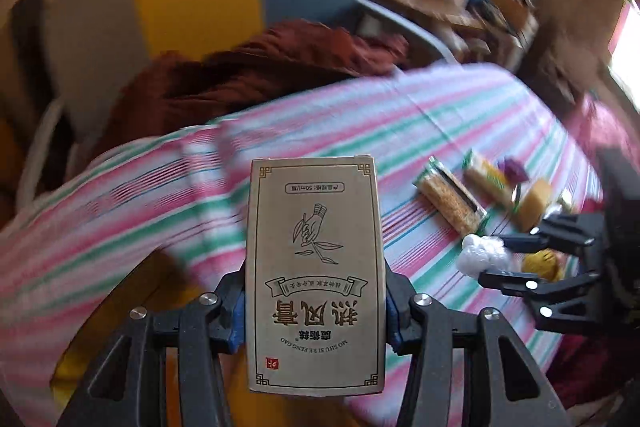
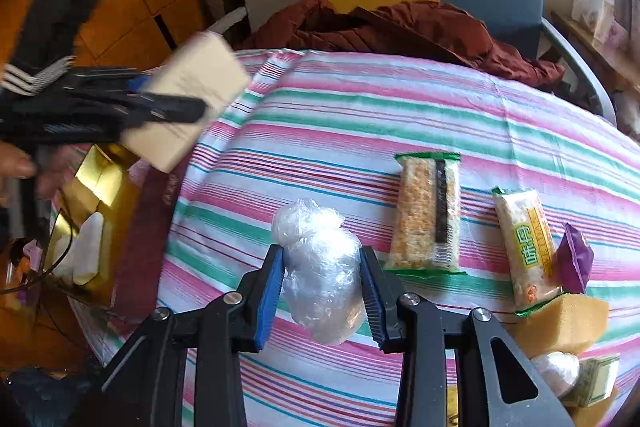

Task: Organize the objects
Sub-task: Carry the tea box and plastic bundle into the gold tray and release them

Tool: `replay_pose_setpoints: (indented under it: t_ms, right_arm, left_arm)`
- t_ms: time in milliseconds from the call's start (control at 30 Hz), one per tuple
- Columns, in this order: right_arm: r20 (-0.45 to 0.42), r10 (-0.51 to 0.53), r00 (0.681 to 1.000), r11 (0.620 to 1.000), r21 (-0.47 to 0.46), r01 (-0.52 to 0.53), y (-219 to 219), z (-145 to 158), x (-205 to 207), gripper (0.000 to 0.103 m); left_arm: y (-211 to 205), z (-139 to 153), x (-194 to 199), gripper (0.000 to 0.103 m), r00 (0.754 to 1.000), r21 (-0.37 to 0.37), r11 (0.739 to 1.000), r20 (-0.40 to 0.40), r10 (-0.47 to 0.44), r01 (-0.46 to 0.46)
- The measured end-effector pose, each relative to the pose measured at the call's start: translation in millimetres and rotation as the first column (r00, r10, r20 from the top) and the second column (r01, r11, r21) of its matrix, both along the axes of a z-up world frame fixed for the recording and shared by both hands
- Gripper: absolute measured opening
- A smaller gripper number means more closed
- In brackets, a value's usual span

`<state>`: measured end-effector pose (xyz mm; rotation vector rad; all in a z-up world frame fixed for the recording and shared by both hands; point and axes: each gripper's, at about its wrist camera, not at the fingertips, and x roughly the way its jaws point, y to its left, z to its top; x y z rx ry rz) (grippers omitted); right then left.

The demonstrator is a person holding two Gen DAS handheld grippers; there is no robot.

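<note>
My left gripper [image 1: 315, 311] is shut on a tan printed carton [image 1: 314, 275], held upright above the striped tablecloth [image 1: 460, 115]. In the right wrist view that same carton [image 2: 192, 103] hangs at the table's left edge in the left gripper [image 2: 168, 107], above an open gold-lined box [image 2: 92, 211]. My right gripper [image 2: 324, 291] is shut on a clear plastic-wrapped bundle [image 2: 320, 267], low over the cloth. From the left wrist camera, the right gripper [image 1: 508, 259] shows at far right with the white bundle [image 1: 480, 253] between its fingers.
Two snack bars [image 2: 426, 213] [image 2: 524, 247], a purple wrapper [image 2: 574, 261], a yellow sponge [image 2: 564, 323] and a wrapped ball [image 2: 556, 373] lie on the right of the cloth. A chair with a maroon jacket [image 2: 400, 27] stands behind the table.
</note>
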<state>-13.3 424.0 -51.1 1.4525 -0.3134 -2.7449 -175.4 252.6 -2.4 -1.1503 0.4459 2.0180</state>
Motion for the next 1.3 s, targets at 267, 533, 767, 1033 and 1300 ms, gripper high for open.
replay_pose_setpoints:
  t_ms: [267, 533, 767, 1033, 1300]
  right_arm:
    - [-0.068, 0.08, 0.995, 0.997, 0.001, -0.08, -43, 25, 7, 0.039]
    - [-0.119, 0.16, 0.98, 0.984, -0.054, -0.167, -108, 41, 6, 0.039]
    - [-0.101, 0.249, 0.963, 0.965, -0.061, -0.255, -171, 41, -1, 0.039]
    - [-0.069, 0.252, 0.965, 0.966, -0.044, -0.256, -192, 38, -5, 0.039]
    - [-0.046, 0.245, 0.968, 0.968, -0.043, -0.247, -193, 32, -7, 0.039]
  left_arm:
    - [-151, 19, 10, 0.051, 0.941, 0.037, 0.941, -0.022, 0.338, -0.337]
    - [-251, -8, 13, 0.051, 0.835, 0.057, 0.833, 0.059, 0.548, -0.551]
    - [-269, -8, -2, 0.052, 0.807, 0.122, 0.798, 0.083, 0.585, -0.591]
    - [-261, -18, -28, 0.052, 0.753, 0.133, 0.743, 0.172, 0.635, -0.656]
    - [-262, -68, -36, 0.063, 0.674, -0.039, 0.689, 0.174, 0.718, -0.723]
